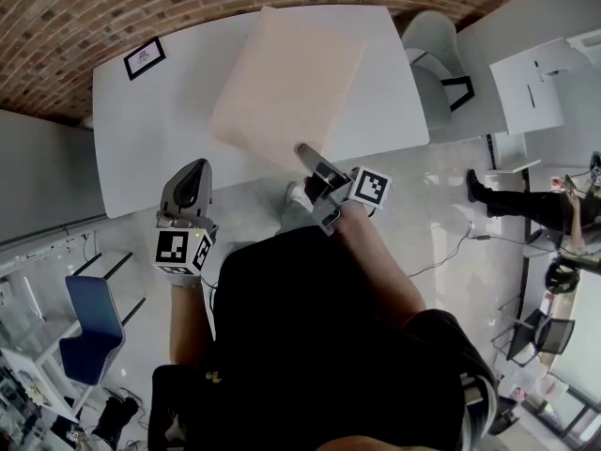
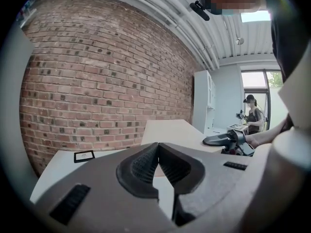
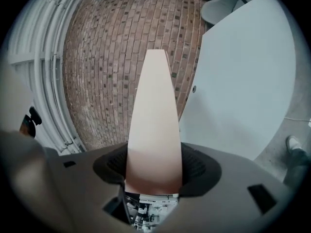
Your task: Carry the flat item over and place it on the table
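Note:
The flat item is a pale pink board (image 1: 286, 83), held tilted above the white table (image 1: 150, 148). My right gripper (image 1: 305, 153) is shut on its near corner. In the right gripper view the board (image 3: 154, 115) runs edge-on straight out from between the jaws of that gripper (image 3: 154, 174), both pads pressed on it. My left gripper (image 1: 192, 172) hangs by the table's front edge, left of the board, shut and empty. In the left gripper view its tips (image 2: 158, 147) meet, with the board (image 2: 170, 130) and the right gripper (image 2: 228, 140) beyond.
A small black-framed picture (image 1: 144, 57) lies at the table's far left. A brick wall (image 3: 107, 57) runs behind the table. A white chair (image 1: 432, 40) stands at the table's right end, a blue chair (image 1: 89, 332) at the near left. A person (image 1: 526, 205) stands off to the right.

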Available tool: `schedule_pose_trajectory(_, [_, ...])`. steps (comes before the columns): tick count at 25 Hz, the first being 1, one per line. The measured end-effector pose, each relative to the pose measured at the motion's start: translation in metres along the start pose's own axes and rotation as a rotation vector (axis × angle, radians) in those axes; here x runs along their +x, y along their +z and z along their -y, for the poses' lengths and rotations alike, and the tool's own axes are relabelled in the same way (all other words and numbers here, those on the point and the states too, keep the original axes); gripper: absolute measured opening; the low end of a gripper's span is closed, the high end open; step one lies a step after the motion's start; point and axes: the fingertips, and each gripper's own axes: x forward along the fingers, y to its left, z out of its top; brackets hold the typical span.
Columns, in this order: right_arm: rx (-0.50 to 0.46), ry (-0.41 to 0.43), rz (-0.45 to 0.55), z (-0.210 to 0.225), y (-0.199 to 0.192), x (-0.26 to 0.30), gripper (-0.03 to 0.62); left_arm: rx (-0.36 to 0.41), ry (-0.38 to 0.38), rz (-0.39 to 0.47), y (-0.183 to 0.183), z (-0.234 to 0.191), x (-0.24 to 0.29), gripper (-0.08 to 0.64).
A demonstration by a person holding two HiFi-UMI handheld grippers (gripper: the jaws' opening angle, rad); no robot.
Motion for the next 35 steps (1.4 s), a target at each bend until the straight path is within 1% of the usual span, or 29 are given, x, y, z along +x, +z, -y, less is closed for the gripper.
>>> schedule_pose_trajectory(7, [-0.024,-0.036,-0.116,0.036,0.055,0.005,0.287,-0.002,0.07,-0.028,0.004,0.027,0.05,0.005])
schedule_pose_trajectory(11, [-0.047,-0.094,-0.17,0.058,0.074,0.015,0.287,-0.016,0.105,-0.042,0.006,0.029,0.065,0.005])
schedule_pose_trajectory(13, [-0.043,-0.097,-0.192,0.065,0.08,0.024,0.287,-0.019,0.122,-0.049,0.007,0.025,0.07,0.005])
schedule_pose_trajectory(16, [-0.021,-0.075,-0.215,0.07,0.086,0.041,0.287,-0.027,0.14,-0.056,0.008,0.017,0.079,0.005])
schedule_pose_trajectory(20, [-0.019,-0.117,-0.235,0.086,0.096,0.057,0.287,-0.041,0.153,-0.061,0.006,0.003,0.092,0.005])
schedule_pose_trajectory(24, [-0.013,-0.12,-0.251,0.094,0.106,0.079,0.287,-0.048,0.154,-0.076,0.005,-0.016,0.107,0.005])
schedule_pose_trajectory(30, [-0.024,-0.168,-0.291,0.111,0.119,0.115,0.288,-0.054,0.157,-0.087,0.01,-0.052,0.131,0.005])
schedule_pose_trajectory(35, [-0.029,-0.207,-0.329,0.127,0.126,0.142,0.288,-0.074,0.151,-0.099,0.008,-0.074,0.15,0.005])
